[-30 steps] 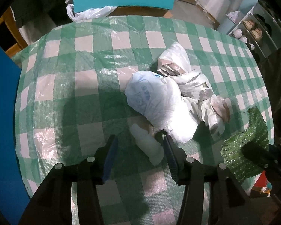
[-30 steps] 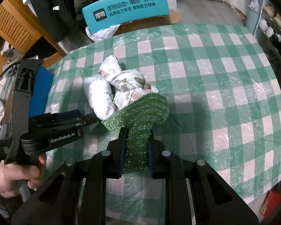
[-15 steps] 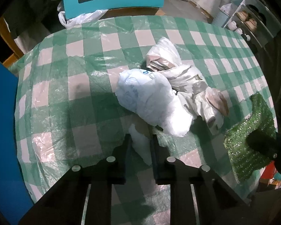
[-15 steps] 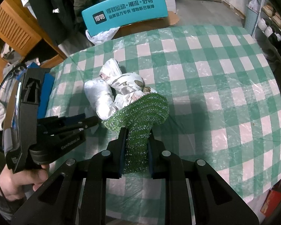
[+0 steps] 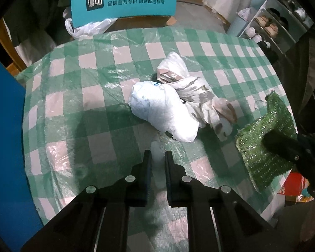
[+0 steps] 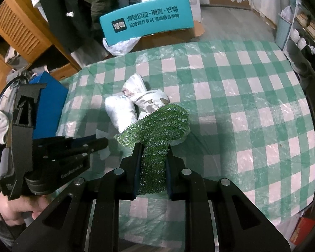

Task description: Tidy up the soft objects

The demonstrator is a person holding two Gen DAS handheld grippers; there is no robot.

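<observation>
A white plastic bag bundle (image 5: 163, 113) lies on the green checked tablecloth (image 5: 73, 113), joined to a patterned white and brown bag (image 5: 199, 96). My left gripper (image 5: 157, 157) is shut on a thin white tail of the white bag (image 5: 156, 150) near the table's front. My right gripper (image 6: 152, 153) is shut on a green scouring pad (image 6: 157, 126) and holds it above the cloth just right of the bags. The pad shows at the right in the left wrist view (image 5: 266, 138). The bags show in the right wrist view (image 6: 121, 111).
A blue board (image 5: 4, 147) stands at the table's left edge. A teal box with white print (image 5: 124, 0) and a white plastic bag (image 5: 88, 29) sit beyond the far edge. Shelves with shoes (image 5: 268, 27) stand at the far right.
My left gripper has closed from open onto the white bag's tail and both views have pulled back and up. The right gripper still holds the green pad.
</observation>
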